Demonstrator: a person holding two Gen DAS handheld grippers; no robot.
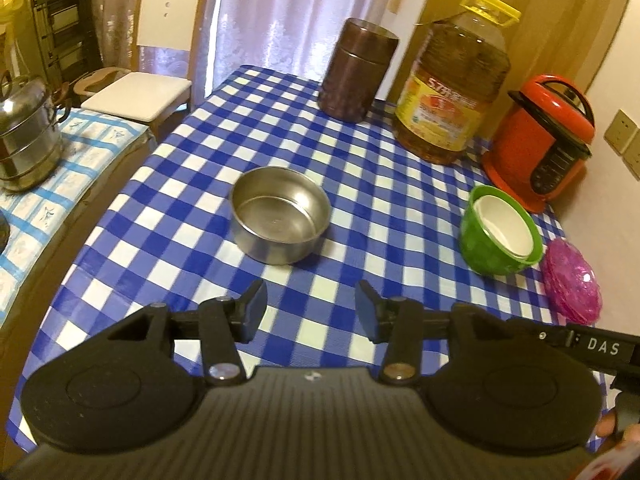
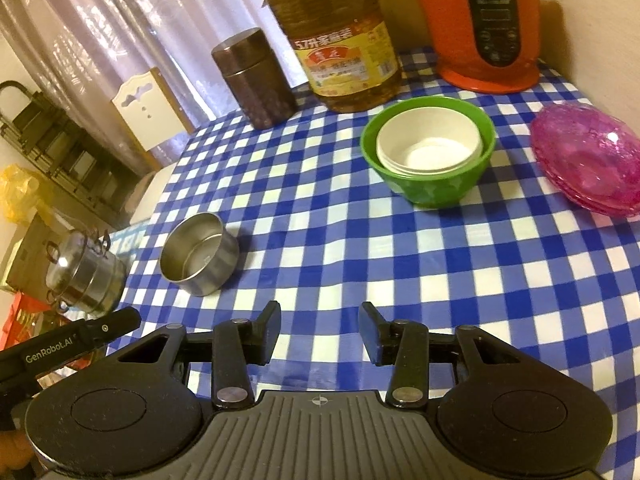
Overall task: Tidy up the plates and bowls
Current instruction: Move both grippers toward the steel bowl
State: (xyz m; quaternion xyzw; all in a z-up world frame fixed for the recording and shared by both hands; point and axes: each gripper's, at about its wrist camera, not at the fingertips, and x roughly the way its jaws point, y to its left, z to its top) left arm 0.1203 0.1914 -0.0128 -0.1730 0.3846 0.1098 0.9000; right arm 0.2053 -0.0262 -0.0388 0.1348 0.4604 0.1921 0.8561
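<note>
The steel bowl [image 1: 280, 220] stands alone on the checked tablecloth [image 1: 360, 184], straight ahead of the left gripper [image 1: 311, 312], whose fingers are spread and empty. The right gripper [image 2: 320, 330] is spread too. To nest the steel bowl, pinch its near rim, lift level, and carry it to the green bowl [image 2: 428, 188] holding the white bowls [image 2: 428, 144]; it may fit only loosely there, which is hard to judge. The pink plates [image 2: 588, 160] lie just beside.

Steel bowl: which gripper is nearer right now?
Left. The left gripper sits open just short of the steel bowl, nearly in line with it. The right gripper, also open, is farther off; the bowl lies to its left.
</note>
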